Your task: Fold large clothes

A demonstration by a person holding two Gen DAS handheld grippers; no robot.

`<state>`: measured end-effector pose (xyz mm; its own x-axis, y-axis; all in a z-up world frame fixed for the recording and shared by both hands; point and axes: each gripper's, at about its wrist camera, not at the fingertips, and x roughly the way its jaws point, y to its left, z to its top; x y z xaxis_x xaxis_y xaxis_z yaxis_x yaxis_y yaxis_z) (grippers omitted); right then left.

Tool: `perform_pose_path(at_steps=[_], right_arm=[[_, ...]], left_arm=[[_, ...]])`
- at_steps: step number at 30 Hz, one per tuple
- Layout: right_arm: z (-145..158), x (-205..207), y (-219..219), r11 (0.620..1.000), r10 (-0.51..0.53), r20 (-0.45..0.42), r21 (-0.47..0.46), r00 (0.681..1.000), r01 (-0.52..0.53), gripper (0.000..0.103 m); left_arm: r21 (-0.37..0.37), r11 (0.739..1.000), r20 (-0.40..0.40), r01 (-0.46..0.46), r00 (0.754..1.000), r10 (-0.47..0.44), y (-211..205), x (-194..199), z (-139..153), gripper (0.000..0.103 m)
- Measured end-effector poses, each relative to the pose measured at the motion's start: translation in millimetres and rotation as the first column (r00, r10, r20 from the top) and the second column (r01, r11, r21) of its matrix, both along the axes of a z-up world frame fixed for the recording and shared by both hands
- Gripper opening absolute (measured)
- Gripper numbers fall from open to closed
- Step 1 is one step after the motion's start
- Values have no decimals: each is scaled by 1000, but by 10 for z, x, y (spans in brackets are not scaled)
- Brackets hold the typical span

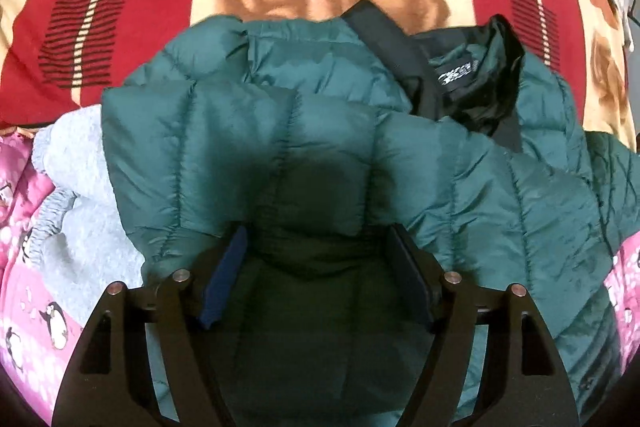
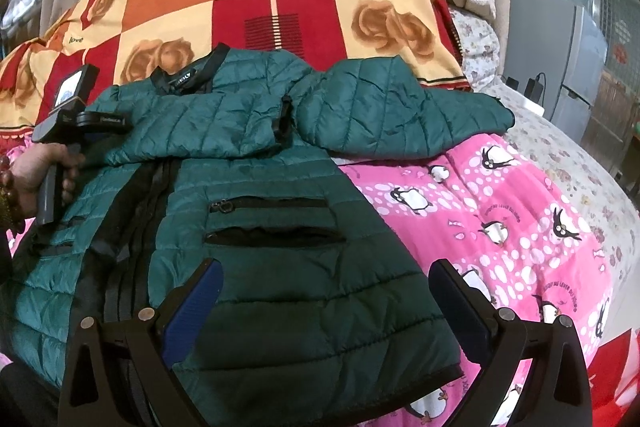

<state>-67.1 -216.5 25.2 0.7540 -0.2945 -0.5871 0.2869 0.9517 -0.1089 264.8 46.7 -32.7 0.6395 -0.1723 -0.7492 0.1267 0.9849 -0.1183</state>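
Your green quilted puffer jacket (image 2: 256, 195) lies front-up on the bed, spread over the pink penguin blanket (image 2: 500, 211) with its collar toward the red, orange and cream rose-patterned blanket (image 2: 280, 11). One sleeve is folded across the chest, and the other sleeve (image 2: 404, 115) stretches out sideways, away from your left hand (image 2: 28, 179). Your left gripper (image 1: 316, 267) hangs over the folded sleeve with its jaws apart; the padded fabric bulges between the pads, and they do not press on it. Beside it a grey fleece garment (image 1: 80, 211) lies just next to the jacket. Your right gripper (image 2: 324, 299) sits low over the jacket's bottom hem, jaws wide apart, clamping nothing. In the right wrist view your left hand grips its tool's handle at the jacket's far side.
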Motion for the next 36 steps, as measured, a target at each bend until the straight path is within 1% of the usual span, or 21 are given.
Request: perform_pose_path(at_steps=[4,6,8,10,12,14,15,16,17,19,20,21,23,24,25,27,29,30,32,34,36], right_arm=[[-1,-6,21,1000,1,-3,-5,1000,-1,102],[59,-38,23,1000,21,23,2,1000,-21,102],[188,-34,-36,997,60,76,42,995,-64,102],[413,108,-118,994,89,140,47,986,-96,102],[578,466,-127,987,158,141,19,977,-162,102],[607,947,-71,967,251,80,18,965,-254,101],[564,1283,7,949,312,36,20,949,-313,100],[534,1444,57,940,340,24,27,940,-340,97],[475,1704,139,918,393,21,46,919,-394,97],[355,2041,248,886,455,-12,106,890,-452,97],[261,2219,315,862,494,-38,151,869,-484,89],[163,2366,385,849,517,-56,162,854,-503,87],[11,2527,451,856,515,-76,108,854,-506,87],[-115,2637,446,847,530,-116,115,840,-519,87],[-235,2737,391,851,524,-156,135,837,-508,87],[-348,2862,199,873,483,-192,179,854,-454,87],[-384,2935,-37,907,408,-210,201,888,-369,85],[-410,2970,-215,919,367,-215,232,905,-318,83],[-464,2989,-346,907,372,-214,290,903,-305,82],[-482,2963,-281,914,379,-224,240,898,-325,82],[-493,2955,-251,919,372,-227,225,900,-323,84]], left_arm=[[-46,999,36,-12,999,14,66,-129,129,72],[-33,999,58,-19,998,20,105,-216,159,72],[-24,1000,85,-14,996,16,193,-291,152,72],[-31,999,94,-22,995,24,278,-297,141,72],[-71,997,88,-33,995,39,365,-287,123,72],[-88,995,94,-43,994,51,357,-269,67,72],[-95,994,98,-45,994,54,350,-265,70,72],[-108,993,103,-45,993,56,336,-280,57,72],[-118,992,107,-44,993,57,336,-300,47,72],[-155,987,114,-44,992,62,375,-358,15,72],[-168,985,115,-48,991,68,372,-347,0,72],[-175,983,118,-49,991,70,371,-339,-6,72],[-195,979,127,-52,989,78,394,-347,-26,72],[-203,978,129,-55,988,82,409,-354,-43,72],[-209,977,125,-51,989,78,412,-348,-69,72],[-204,978,106,-43,992,66,391,-314,-126,72],[-186,982,77,-25,996,40,333,-257,-190,72],[-173,985,71,-21,997,34,295,-240,-208,72],[-132,991,61,-27,998,35,228,-208,-246,72],[-114,993,47,-31,998,36,201,-162,-272,72],[-100,994,31,-33,999,37,183,-130,-273,72]])
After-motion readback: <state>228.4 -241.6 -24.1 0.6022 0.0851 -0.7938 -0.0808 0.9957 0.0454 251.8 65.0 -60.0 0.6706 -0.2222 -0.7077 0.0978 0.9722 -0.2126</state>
